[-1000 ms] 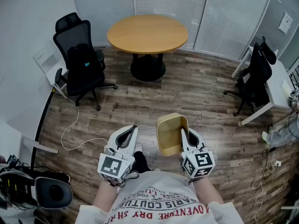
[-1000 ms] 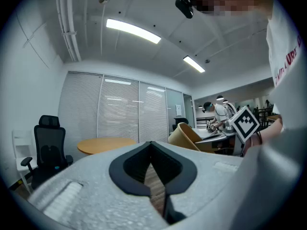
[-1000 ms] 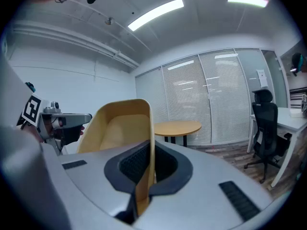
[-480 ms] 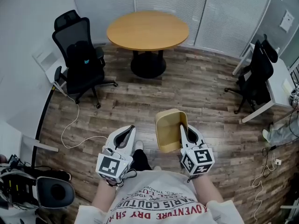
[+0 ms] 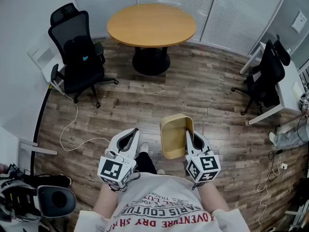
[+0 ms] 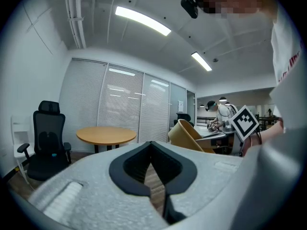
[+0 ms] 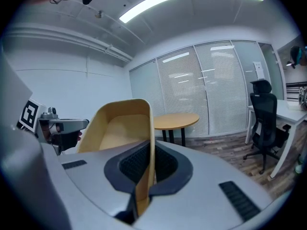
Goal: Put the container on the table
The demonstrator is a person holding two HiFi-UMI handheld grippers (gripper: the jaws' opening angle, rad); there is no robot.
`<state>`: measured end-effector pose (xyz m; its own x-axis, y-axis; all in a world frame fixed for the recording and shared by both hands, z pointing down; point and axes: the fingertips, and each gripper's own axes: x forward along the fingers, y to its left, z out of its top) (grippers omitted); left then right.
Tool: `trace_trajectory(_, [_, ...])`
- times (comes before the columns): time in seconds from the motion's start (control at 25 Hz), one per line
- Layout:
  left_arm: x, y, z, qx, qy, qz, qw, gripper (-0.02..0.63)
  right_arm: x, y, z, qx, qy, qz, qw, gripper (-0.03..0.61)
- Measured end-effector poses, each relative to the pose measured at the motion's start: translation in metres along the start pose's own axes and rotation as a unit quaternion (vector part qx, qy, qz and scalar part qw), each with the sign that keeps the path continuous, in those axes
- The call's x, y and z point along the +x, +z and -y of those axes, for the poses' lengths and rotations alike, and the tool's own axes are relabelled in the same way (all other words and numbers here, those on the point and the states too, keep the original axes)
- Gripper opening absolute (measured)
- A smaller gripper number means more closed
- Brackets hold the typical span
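Wood-plank floor (image 5: 203,93) fills the frame, with the round table (image 5: 151,24) at top centre. Low in the middle I see my right gripper (image 5: 190,138) clamped on the side wall of the tan container (image 5: 173,137), well apart from the table. My left gripper (image 5: 130,138) has its jaws together, nothing between them.

**Container between the grippers, table well ahead**

The container (image 5: 175,135) sits between the left gripper (image 5: 130,136) and the right gripper (image 5: 191,137), with its wall in the right gripper's jaws. The round table (image 5: 151,24) stands well ahead of both. An office chair (image 5: 78,57) is ahead-left of the left gripper. A second chair (image 5: 267,76) and a desk (image 5: 291,88) are ahead-right of the right gripper.
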<state>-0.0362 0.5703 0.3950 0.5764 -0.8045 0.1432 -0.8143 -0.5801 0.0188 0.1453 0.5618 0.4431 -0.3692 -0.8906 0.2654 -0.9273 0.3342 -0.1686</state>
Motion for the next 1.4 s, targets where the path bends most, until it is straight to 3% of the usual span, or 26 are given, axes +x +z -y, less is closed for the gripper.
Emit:
trace_trajectory(0.36, [0.071, 0.015, -0.071, -0.01, -0.022, 0.007, 0.9997, -0.003, 0.084, 0.021, 0.005, -0.016, -0.013, -0.018, 1.0, 0.011])
trace_trajectory(0.88, [0.157, 0.043, -0.235, -0.009, -0.032, 0.011, 0.9994, -0.003, 0.241, 0.071, -0.018, -0.018, -0.038, -0.024, 0.999, 0.011])
trace_trajectory(1.12, [0.191, 0.04, -0.27, -0.013, -0.029, -0.001, 0.9995, -0.003, 0.294, 0.081, -0.011, -0.018, -0.023, -0.034, 0.999, 0.011])
trace_trajectory(1.4, [0.238, 0.044, -0.306, -0.015, 0.006, -0.002, 0.9999, -0.003, 0.361, 0.1, 0.019, -0.023, 0.004, -0.038, 0.999, 0.011])
